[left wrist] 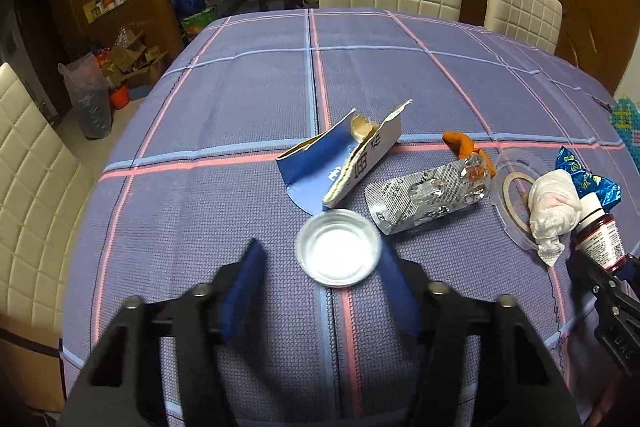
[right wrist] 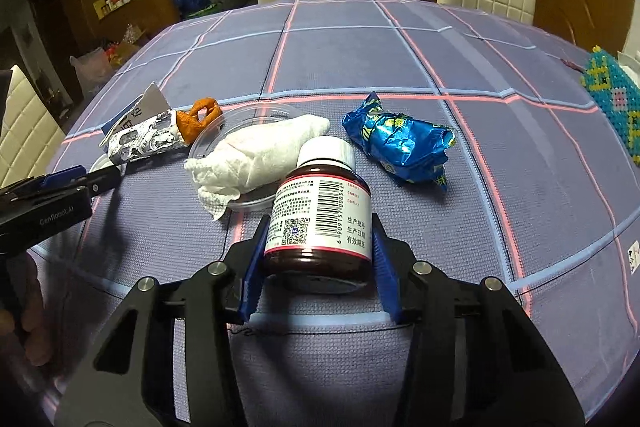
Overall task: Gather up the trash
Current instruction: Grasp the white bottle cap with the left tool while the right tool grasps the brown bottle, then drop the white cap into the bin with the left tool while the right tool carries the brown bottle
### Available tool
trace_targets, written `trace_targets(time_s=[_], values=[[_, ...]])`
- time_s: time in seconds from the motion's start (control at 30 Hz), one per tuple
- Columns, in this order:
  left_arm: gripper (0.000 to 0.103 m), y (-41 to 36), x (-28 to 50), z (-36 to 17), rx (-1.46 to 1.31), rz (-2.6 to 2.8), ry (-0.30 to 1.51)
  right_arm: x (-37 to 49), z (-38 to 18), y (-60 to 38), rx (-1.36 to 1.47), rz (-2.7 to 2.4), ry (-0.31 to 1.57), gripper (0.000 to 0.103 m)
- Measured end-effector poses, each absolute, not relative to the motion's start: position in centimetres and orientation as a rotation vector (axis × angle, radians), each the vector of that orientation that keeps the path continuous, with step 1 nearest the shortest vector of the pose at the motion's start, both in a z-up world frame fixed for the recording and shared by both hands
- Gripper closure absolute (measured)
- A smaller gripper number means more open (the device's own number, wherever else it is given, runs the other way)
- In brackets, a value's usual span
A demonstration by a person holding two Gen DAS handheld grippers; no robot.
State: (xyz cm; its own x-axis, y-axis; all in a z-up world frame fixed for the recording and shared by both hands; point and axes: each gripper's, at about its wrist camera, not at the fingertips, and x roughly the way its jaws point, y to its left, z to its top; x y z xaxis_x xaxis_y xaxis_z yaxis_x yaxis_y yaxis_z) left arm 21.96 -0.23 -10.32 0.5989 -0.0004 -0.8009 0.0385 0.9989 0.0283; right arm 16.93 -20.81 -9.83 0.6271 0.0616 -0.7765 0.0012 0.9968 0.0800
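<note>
Bottle (right wrist: 320, 215) sits pinched in the right claw (right wrist: 318, 255); left claw (left wrist: 320, 267) spread beside a small clear cup (left wrist: 338, 247).

Bottle (right wrist: 320, 211) stands between the right gripper's (right wrist: 318, 259) fingers — tissue (right wrist: 256, 157) on a lid (right wrist: 244, 203) beyond-left, wrapper (right wrist: 400, 143) beyond-right.

The left gripper (left wrist: 320, 253) tilts down toward the desk (left wrist: 240, 115), its blue fingers (left wrist: 244, 287) parted with a gap left on one side. The right gripper (right wrist: 318, 227) tilts down likewise, its fingers (right wrist: 382, 263) pressed in from both sides. A hand (right wrist: 30, 323) grips the left tool's handle.
</note>
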Motion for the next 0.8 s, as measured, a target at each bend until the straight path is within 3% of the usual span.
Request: trace_targets(time_s=[0.03, 0.8], values=[[0.064, -0.1, 21.8, -10.2, 0.036, -0.017, 0.929, 17.1, -9.8, -20.8, 0.076, 0.034, 0.893, 0.055], [0.064, 4.9, 11.2, -8.0, 0.004, 0.051, 0.871, 10.6, -7.5, -13.6, 0.015, 0.232, 0.867, 0.057]])
